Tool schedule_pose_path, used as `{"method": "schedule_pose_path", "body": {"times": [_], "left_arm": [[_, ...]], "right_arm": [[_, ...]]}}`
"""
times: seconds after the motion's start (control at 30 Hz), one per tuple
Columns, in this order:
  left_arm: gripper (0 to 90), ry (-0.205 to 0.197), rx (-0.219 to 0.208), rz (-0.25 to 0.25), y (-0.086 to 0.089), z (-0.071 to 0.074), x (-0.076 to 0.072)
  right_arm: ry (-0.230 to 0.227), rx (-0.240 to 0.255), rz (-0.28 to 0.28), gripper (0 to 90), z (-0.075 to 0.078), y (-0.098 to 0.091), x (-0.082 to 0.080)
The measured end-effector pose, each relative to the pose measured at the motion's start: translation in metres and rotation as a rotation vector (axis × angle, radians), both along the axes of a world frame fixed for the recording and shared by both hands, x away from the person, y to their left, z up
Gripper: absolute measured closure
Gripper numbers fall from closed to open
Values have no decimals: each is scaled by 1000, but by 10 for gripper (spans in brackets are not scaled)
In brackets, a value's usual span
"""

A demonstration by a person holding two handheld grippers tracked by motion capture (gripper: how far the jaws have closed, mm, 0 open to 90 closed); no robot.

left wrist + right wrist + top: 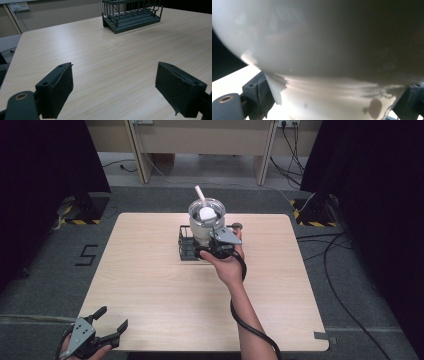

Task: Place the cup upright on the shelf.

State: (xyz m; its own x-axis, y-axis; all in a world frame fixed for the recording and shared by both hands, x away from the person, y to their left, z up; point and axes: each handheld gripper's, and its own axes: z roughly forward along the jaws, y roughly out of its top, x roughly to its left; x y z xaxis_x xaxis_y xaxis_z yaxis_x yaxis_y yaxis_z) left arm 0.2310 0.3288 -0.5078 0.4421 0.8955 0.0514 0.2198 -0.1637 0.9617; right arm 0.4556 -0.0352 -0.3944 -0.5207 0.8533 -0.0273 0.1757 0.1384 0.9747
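The left gripper (107, 327) is resting at the near left corner of the table (150, 290), in the person's left hand (85, 352). Its jaws are standing wide apart with nothing between them; in the left gripper view the two black pads (60, 91) are framing bare wood.

Farther in, the person's right forearm (245, 320) is reaching across the table centre. The right hand (227, 267) is holding the right gripper (212, 247) against the lower body of the white cup (206, 222). In the right gripper view the cup (324, 50) is lying directly ahead of the camera, its pale wall seated between the two jaws, which are clamping it on both sides. The cup is carrying a clear domed lid (207, 210) with a white straw (200, 193) rising tilted from it.

The cup is positioned at the dark wire rack (186, 245), above its right portion; whether the base is touching the rack cannot be determined. The rack is standing on the table toward the far edge, near the centre line. In the left gripper view the rack (132, 17) is appearing well apart from that gripper.

The table is a light wood-grain surface. Grey carpet (350, 285) is surrounding it, with black cables (330, 250) lying on the right. Dark curtains (45, 165) are flanking the area, and a pale wooden desk frame (200, 140) is standing at the far wall.
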Motion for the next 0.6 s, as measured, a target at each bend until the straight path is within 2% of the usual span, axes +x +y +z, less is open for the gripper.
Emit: {"method": "schedule_pose_path", "body": {"times": [0.4, 0.6], "left_arm": [[141, 1, -3, 4, 1, 0, 0], [141, 2, -2, 5, 1, 0, 1]], "right_arm": [[-4, -1, -35, 104, 5, -2, 15], [-8, 10, -70, 104, 8, -6, 24]]}}
